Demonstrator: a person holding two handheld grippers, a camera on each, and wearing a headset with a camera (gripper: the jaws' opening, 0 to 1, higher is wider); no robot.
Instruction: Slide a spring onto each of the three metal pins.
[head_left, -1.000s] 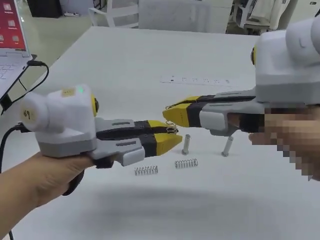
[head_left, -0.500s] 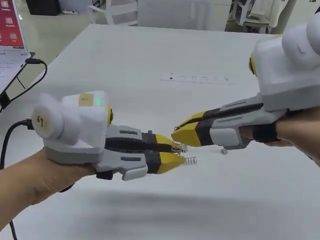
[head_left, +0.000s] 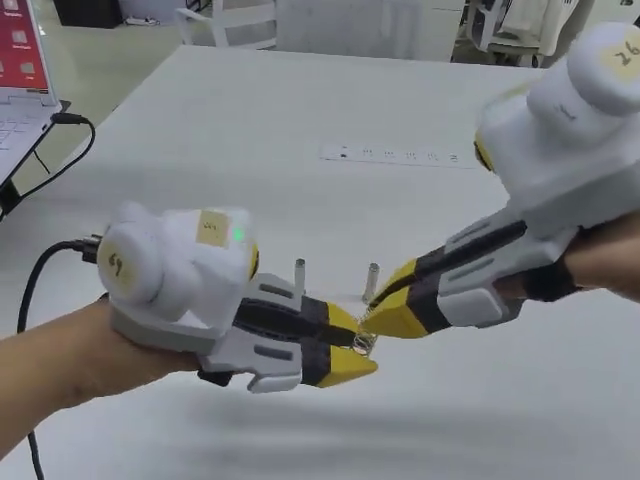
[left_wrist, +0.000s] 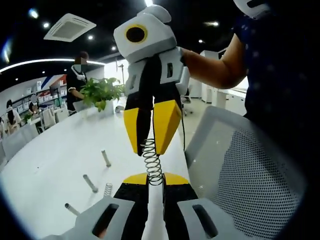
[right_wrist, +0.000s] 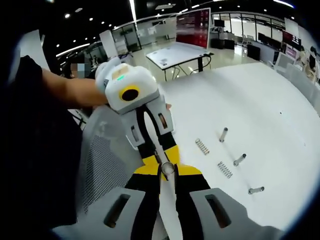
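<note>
So far no pin is dressed: my left tongs (left_wrist: 155, 176) and right tongs (right_wrist: 167, 172) both clench one spring (left_wrist: 151, 160), with three bare pins (right_wrist: 239, 159) and two loose springs (right_wrist: 202, 146) lying at three o'clock of my right tongs.

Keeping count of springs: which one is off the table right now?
The spring held between the tips of the left gripper and the right gripper; the other two springs lie on the table near the pins.

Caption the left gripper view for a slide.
A spring spanning right gripper and left gripper tips, with three pins on the white table.
</note>
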